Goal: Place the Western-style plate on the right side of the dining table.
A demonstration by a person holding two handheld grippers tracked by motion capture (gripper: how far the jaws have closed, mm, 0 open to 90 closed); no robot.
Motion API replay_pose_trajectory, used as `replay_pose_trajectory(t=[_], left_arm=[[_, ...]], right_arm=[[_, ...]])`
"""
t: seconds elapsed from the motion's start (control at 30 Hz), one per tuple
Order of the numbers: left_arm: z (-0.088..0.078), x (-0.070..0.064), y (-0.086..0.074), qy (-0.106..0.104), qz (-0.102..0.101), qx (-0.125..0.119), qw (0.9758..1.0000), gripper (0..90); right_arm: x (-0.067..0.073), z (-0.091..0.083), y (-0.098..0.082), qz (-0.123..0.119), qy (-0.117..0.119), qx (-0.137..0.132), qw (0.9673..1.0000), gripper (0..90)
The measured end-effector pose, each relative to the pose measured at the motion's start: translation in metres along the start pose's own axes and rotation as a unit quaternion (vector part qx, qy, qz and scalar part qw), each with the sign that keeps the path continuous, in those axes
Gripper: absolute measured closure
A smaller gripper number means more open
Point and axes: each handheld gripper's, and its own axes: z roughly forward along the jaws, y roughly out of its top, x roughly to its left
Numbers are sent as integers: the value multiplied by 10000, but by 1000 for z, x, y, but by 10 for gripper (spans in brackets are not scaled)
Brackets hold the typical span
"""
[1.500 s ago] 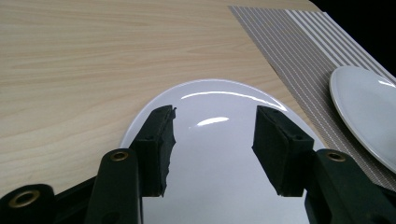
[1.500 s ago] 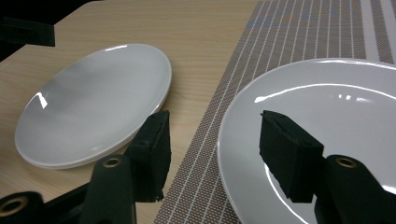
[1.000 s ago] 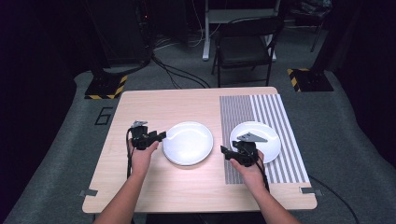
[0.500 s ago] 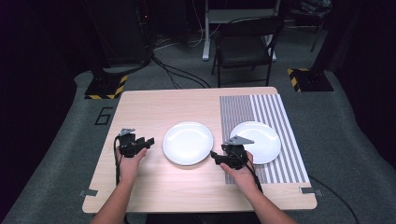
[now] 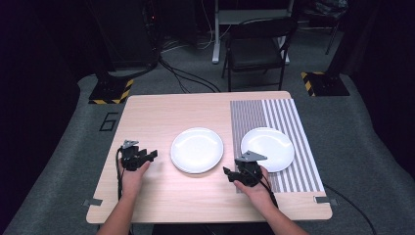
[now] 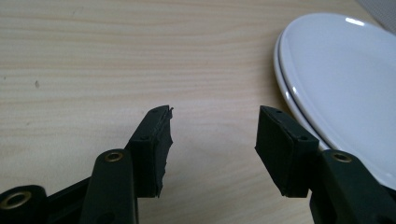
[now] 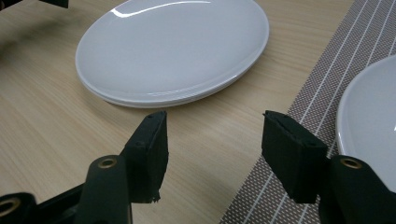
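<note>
Dark floor surrounds our wooden desk [image 5: 161, 196]. We hold the left hand-held gripper [image 5: 152, 154] and right hand-held gripper [image 5: 227, 171] part-open and empty, the left's jaws just widening. Stacked plates [image 5: 196, 150] sit centre, another plate [image 5: 267, 149] on the striped mat [image 5: 298, 171]; stacking looks unfinished.

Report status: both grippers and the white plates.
Left gripper open, jaws just widening, nothing between. Right gripper open, empty. Stacked round white plates on wooden table, untouched; single white plate on striped mat.

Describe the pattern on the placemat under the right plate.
Brown-grey woven placemat with thin white stripes; clearest in the right gripper view.
</note>
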Motion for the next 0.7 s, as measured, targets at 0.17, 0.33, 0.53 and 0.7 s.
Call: replay_pose_trajectory(t=[0.17,0.33,0.53,0.7], left_arm=[[-2,5,-5,141,45,-10,9999,451],[-2,8,-9,204,69,-30,9998,449],[-1,11,-11,342,204,-58,9992,423],[2,9,-11,444,421,12,9981,411]], right_arm=[[3,3,-6,-113,-36,-8,9999,401],[8,7,-10,-195,-9,5,9998,398],[10,17,-16,-264,-27,147,9995,391],[12,22,-20,-346,-59,229,9991,381]])
